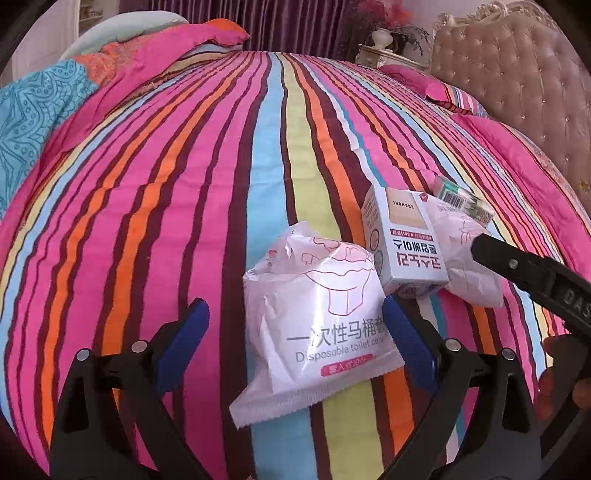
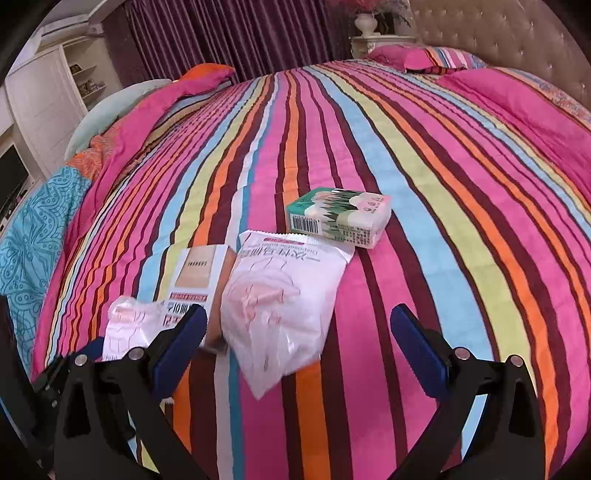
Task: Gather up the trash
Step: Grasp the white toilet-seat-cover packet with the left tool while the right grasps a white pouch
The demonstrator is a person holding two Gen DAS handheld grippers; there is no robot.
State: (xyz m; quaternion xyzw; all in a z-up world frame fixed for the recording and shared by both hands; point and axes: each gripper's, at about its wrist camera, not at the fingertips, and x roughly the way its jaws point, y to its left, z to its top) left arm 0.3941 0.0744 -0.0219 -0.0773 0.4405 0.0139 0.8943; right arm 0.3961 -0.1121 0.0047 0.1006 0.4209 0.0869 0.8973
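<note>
Left wrist view: the toilet-cover packet (image 1: 317, 317) is seen on the striped bedspread (image 1: 184, 184), lying between the spread fingers of the left gripper (image 1: 295, 332), long axis running away from it. The right gripper (image 2: 299, 332), also spread, is framed around a second white packet (image 2: 280, 306).

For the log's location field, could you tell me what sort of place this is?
A bedroom, most likely: a wide bed under a striped bedspread, a tufted headboard and purple curtains.
</note>
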